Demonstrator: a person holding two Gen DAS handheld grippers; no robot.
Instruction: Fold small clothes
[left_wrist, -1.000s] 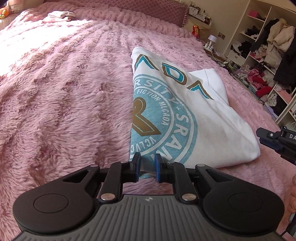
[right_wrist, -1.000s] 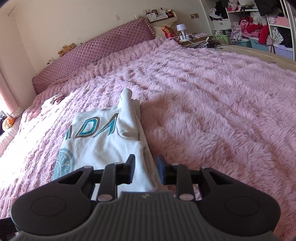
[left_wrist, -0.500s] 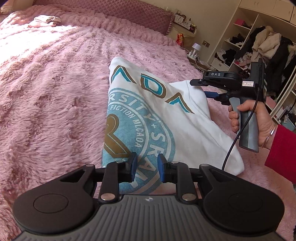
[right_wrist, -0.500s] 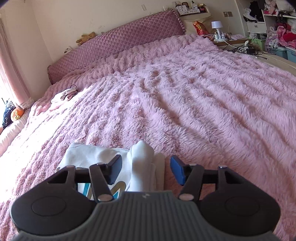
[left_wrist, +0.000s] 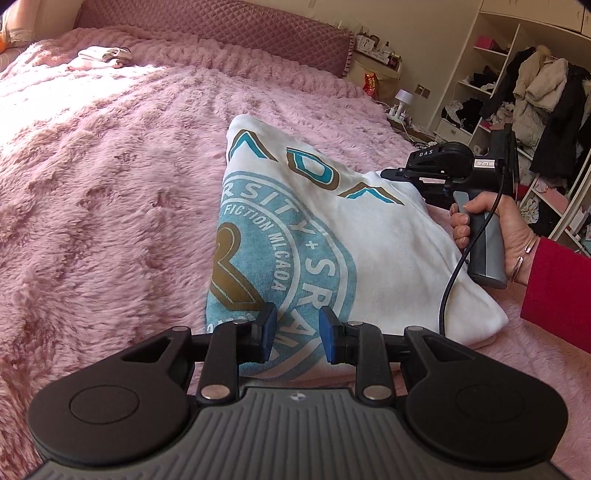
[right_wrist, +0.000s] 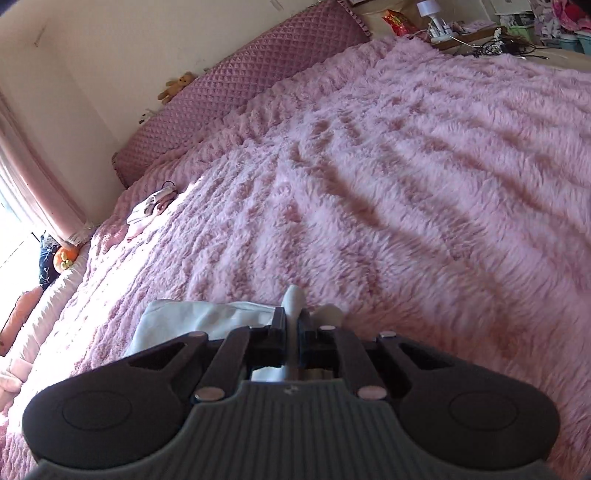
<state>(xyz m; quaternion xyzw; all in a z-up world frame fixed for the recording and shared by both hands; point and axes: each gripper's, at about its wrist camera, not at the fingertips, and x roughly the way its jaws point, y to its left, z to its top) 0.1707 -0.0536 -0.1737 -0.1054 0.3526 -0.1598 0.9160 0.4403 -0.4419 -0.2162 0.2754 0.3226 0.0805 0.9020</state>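
The shirt (left_wrist: 332, 236), white with a blue round print, lies folded on the pink fuzzy blanket (left_wrist: 110, 192). The right gripper (right_wrist: 294, 325) is clamped on a fold at the shirt's far right edge. The left gripper (left_wrist: 293, 332) hovers over the near edge, its tongs apart and gripping nothing.

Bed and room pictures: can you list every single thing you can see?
T-shirt: one, white with blue and gold print, folded on the bed.
Blanket: one, fluffy pink, covering the bed.
Headboard: one, pink quilted, far end.
Small clothes: one pale pile, near the headboard.
Teddy bear: one, brown, on the headboard.
Lamp: one, white, bedside.
Shelves: white, full of clothes, right side.
Left gripper: black, blue pads, open over the shirt's near edge.
Right gripper: black, shut on white shirt fabric.
Right hand: one, red sleeve, holding the handle.
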